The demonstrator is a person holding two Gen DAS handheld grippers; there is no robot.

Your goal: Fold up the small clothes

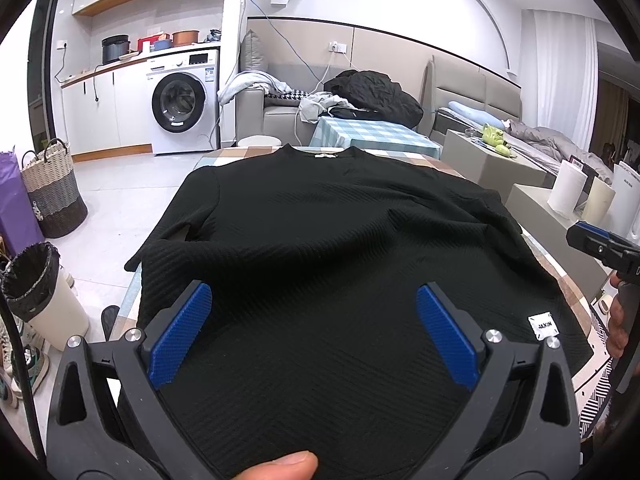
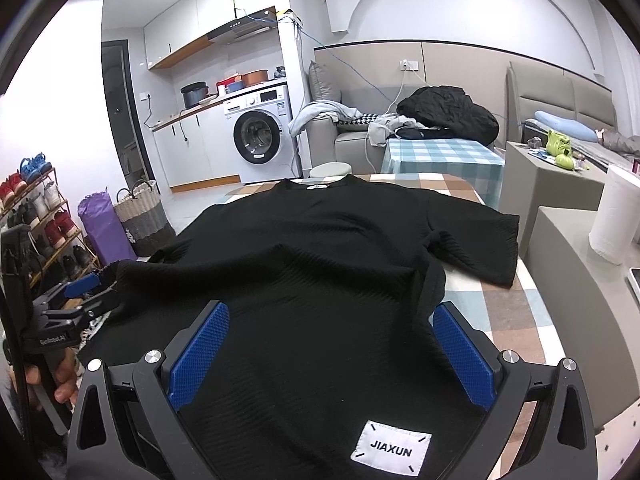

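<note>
Black ribbed top [image 1: 320, 240] lies flat on the checked tablecloth [image 2: 516, 312], neckline at the far edge, hem toward the person, both short sleeves spread out to the sides. Left gripper [image 1: 314, 336]: jaws wide, nothing between the blue pads, poised over the hem on the left half. Right gripper [image 2: 332, 356]: jaws wide as well, empty, over the hem on the right half, just behind the white label [image 2: 390, 453]. Risks, as judged: the cloth already shows a raised ridge across the body, so a pinch that takes only the upper layer would drag the front off the back and set the fold crooked; unequal lifts by the two tools would skew the hem line; the left sleeve [image 1: 168, 236] hangs near the table edge and could slide off and pull the garment with it. Count: one top, two sleeves, one sewn label at the hem, one neck tag, two grippers, four blue pads in all.
</note>
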